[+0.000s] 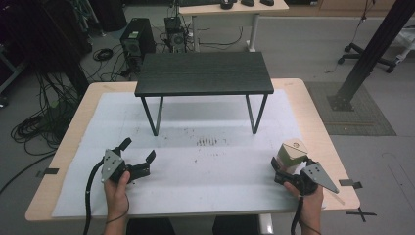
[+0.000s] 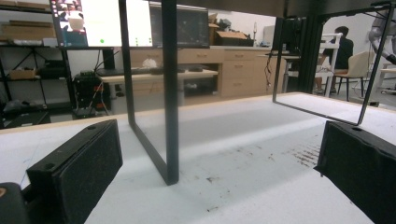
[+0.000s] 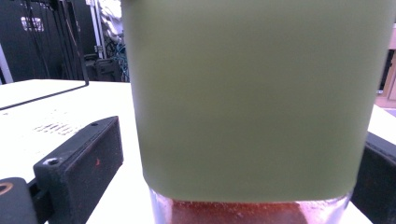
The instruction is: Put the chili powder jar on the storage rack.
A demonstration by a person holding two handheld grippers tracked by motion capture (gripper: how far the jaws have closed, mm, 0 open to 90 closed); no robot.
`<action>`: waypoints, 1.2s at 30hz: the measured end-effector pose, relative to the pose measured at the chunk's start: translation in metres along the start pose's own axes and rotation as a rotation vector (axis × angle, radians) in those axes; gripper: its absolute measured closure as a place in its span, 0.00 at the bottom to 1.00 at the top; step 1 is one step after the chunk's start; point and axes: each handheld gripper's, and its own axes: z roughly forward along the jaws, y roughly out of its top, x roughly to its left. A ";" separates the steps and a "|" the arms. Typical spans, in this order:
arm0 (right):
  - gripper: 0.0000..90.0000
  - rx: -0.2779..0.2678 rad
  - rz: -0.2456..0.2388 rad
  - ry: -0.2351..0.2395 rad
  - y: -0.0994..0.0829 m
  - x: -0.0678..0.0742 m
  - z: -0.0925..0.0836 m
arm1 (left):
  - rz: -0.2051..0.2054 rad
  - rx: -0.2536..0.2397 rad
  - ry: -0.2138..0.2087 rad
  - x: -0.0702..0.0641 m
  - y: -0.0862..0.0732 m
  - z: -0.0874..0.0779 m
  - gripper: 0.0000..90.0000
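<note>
- Right gripper [image 1: 288,171]: jaws spread either side of the jar [image 1: 289,155], not yet pressed on it; the jar stands on the table [image 1: 313,112], so grasp pending, lift and transfer left
- Left gripper [image 1: 138,152]: jaws apart, holding nothing, resting well to the jar's left
- Table edge lies near the right gripper's outer side; little margin there
- Open sheet ahead of both grippers up to the black shelf [image 1: 204,73], its 2 front legs ahead
</note>
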 end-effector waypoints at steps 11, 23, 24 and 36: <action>0.02 -0.002 0.005 -0.007 0.000 0.000 -0.001 | 0.000 0.000 0.000 0.000 0.000 0.000 0.00; 0.03 0.001 0.003 -0.011 0.000 0.001 0.000 | 0.000 0.001 0.000 0.000 0.000 0.000 0.00; 0.04 0.001 0.003 -0.011 0.000 0.001 0.000 | 0.000 0.001 0.000 0.000 0.000 0.000 0.00; 0.12 0.004 -0.005 -0.047 0.000 0.003 -0.001 | 0.000 0.000 -0.001 0.000 0.000 0.000 0.00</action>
